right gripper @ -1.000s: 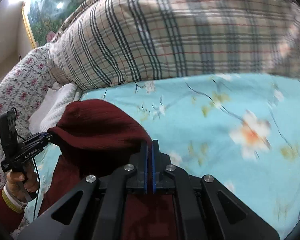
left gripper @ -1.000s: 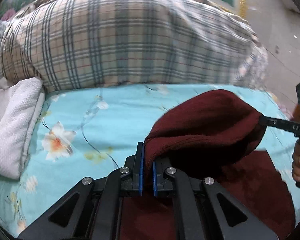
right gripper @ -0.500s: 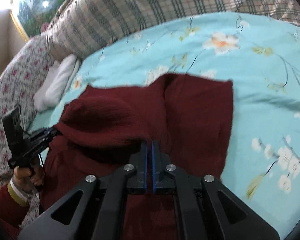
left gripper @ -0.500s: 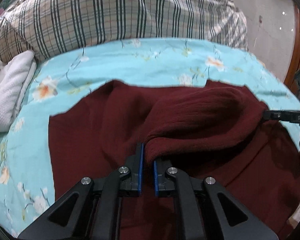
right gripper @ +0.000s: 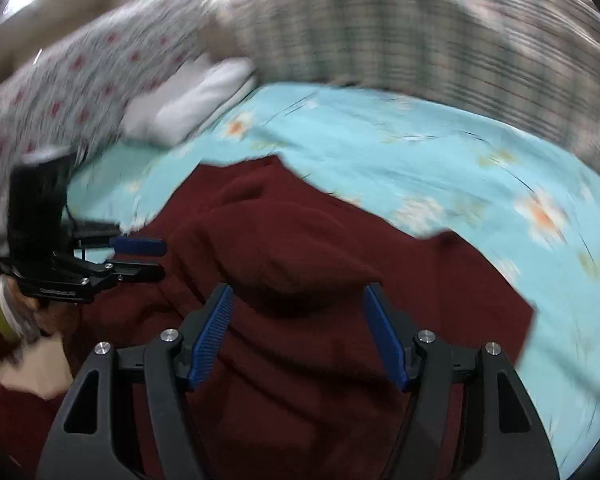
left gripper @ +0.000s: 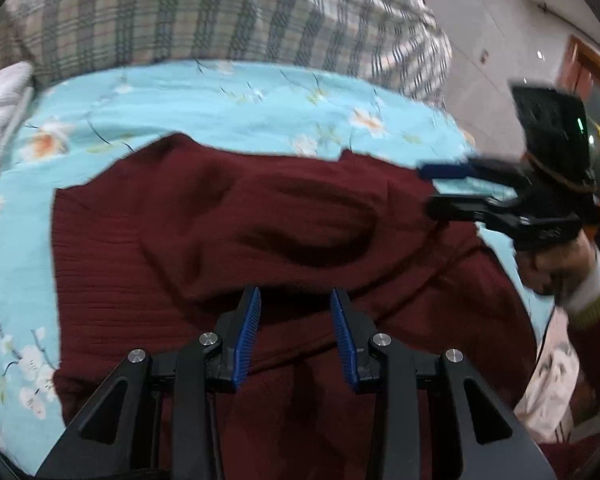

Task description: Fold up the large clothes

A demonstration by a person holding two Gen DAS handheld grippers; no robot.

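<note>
A dark red knitted garment (left gripper: 228, 232) lies on the light blue flowered bedsheet (left gripper: 228, 100), with a folded-over layer bunched on top of it. It also shows in the right wrist view (right gripper: 300, 248). My left gripper (left gripper: 296, 300) is open and empty just above the near fold of the garment. It also shows at the left of the right wrist view (right gripper: 156, 258). My right gripper (right gripper: 298, 296) is open and empty over the bunched fold. It also shows at the right of the left wrist view (left gripper: 428, 190), at the garment's right edge.
A large plaid quilt (left gripper: 204, 12) is piled along the back of the bed. A white folded towel (left gripper: 0, 116) lies at the left, with a flowered pillow (right gripper: 60, 92) beside it. The floor and a wooden door (left gripper: 580, 76) are past the bed's right edge.
Both grippers have opened and let go of the red garment. The folded layer has dropped onto the rest of the garment. Both grippers have pulled back slightly.
</note>
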